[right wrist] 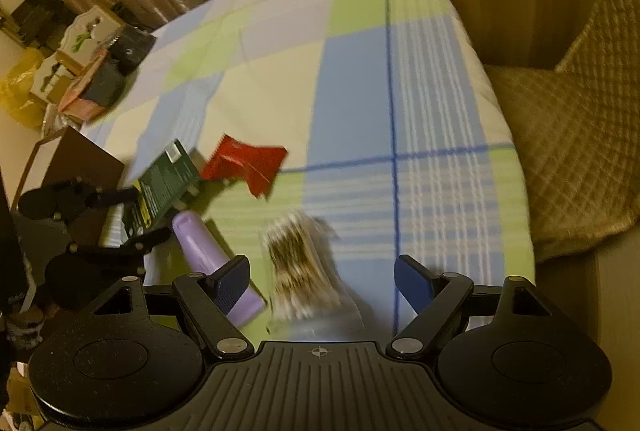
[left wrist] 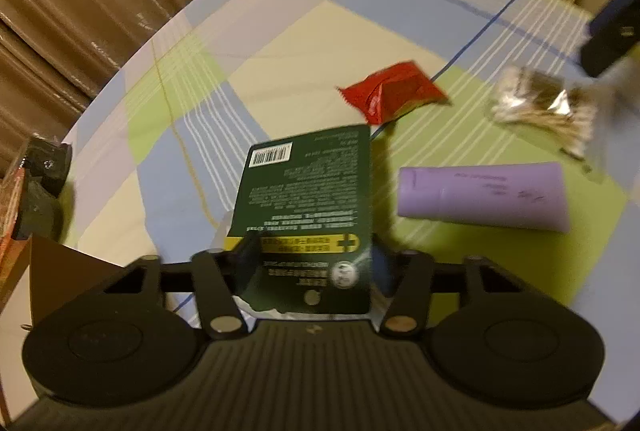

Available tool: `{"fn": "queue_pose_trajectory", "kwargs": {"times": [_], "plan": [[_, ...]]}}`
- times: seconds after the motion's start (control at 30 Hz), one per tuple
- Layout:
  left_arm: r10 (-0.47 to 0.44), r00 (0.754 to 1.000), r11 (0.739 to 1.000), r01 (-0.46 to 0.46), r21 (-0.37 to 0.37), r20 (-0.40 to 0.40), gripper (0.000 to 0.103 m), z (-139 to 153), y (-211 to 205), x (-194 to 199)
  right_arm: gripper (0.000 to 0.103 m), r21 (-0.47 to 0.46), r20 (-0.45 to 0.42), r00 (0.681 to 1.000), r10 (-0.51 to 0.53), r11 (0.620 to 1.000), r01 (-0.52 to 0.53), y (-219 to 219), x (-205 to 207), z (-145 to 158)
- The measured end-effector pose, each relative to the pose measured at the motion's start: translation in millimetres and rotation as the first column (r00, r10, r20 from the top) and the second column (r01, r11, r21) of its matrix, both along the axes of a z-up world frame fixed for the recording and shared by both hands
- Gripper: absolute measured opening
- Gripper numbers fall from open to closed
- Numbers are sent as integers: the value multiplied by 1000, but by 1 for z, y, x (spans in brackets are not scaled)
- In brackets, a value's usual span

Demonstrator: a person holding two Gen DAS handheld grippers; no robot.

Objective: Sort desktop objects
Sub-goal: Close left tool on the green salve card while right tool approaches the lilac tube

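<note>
**Left has the green box; right lined up over the foil packet**

My left hand-held gripper [left wrist: 312, 259] is clamped on the green box [left wrist: 308, 207], fingers biting its lower end, box lifted and tilted over the counter [left wrist: 280, 43]; it's thin printed card, light and stiff, but it'll crush if I squeeze harder, so I'd grip across the narrow sides and keep the force low.

My right hand-held gripper [right wrist: 322, 283] stands wide apart and empty, just above the foil packet [right wrist: 300, 263]; the picture is blurred there, so I can't tell if a pad touches it. The packet looks light, crinkly and slippery; I'd pinch across its middle, not the flimsy sealed edge.

The purple tube [left wrist: 484, 197] lies flat beside the packet, cap end towards the box; soft body, may roll; best taken near the stiffer cap end.

The red sachet [left wrist: 394, 91] lies further out on the cloth, apart from the rest; limp and light; pinch it at a corner seam.
</note>
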State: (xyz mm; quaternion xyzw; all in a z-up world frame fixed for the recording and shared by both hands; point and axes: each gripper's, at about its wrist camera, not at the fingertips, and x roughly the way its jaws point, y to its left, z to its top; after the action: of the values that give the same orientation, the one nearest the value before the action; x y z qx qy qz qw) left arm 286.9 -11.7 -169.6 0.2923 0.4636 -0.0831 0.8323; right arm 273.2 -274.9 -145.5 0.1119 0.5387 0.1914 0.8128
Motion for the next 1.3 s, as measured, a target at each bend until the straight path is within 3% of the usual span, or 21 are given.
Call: {"fn": "queue_pose_trajectory", "kwargs": {"times": [0.13,0.27,0.43,0.5,0.57,0.6,0.63,0.7,0.73,0.77,0.83,0.93,0.97,1.03,1.1,1.17,1.3], "plan": [[-14,1000,1000,14,-15,0,30,8,5,-15,82,11,29,998,56,998,-56,17,17,5],[36,999,996,-37,-85,-10,21,26,18,-31,82,105,23,992,124,987,-126,45,30,7],[66,996,978,-76,-193,-56,17,42,29,-57,82,174,20,977,211,962,-211,82,34,4],[103,990,957,-124,-263,-93,15,43,37,-66,82,207,-3,972,233,951,-228,93,35,0],[153,978,914,-195,-355,-143,12,42,48,-73,82,222,-15,968,249,945,-240,101,33,-3],[181,967,880,-240,-410,-177,10,42,55,-77,82,227,-16,967,253,943,-243,103,31,-3],[202,957,839,-280,-466,-211,9,40,62,-80,82,233,-19,966,257,941,-246,103,30,-3],[244,924,726,-375,-576,-294,5,33,77,-87,82,241,-23,961,275,935,-262,105,25,-3],[258,910,686,-410,-601,-325,5,29,82,-91,82,233,-18,957,288,933,-276,107,22,-2],[265,900,672,-430,-603,-347,5,25,83,-96,82,220,-14,954,300,931,-290,109,20,-1],[283,888,680,-453,-577,-363,5,21,81,-106,82,196,1,949,317,930,-311,112,14,1],[309,860,649,-503,-570,-407,6,17,83,-121,82,196,7,945,326,927,-321,114,7,3],[321,854,654,-513,-556,-410,7,16,83,-126,82,193,9,943,331,925,-327,116,5,4],[348,843,672,-529,-518,-410,11,16,81,-135,82,184,19,940,340,923,-337,119,1,6],[361,833,677,-543,-496,-420,26,18,82,-148,82,184,23,940,341,922,-340,119,-3,8],[361,831,697,-542,-469,-424,31,20,79,-162,82,183,23,940,340,923,-339,116,-7,7],[383,860,763,-500,-410,-337,32,31,72,-175,82,146,17,938,346,927,-345,110,-16,5]]}}
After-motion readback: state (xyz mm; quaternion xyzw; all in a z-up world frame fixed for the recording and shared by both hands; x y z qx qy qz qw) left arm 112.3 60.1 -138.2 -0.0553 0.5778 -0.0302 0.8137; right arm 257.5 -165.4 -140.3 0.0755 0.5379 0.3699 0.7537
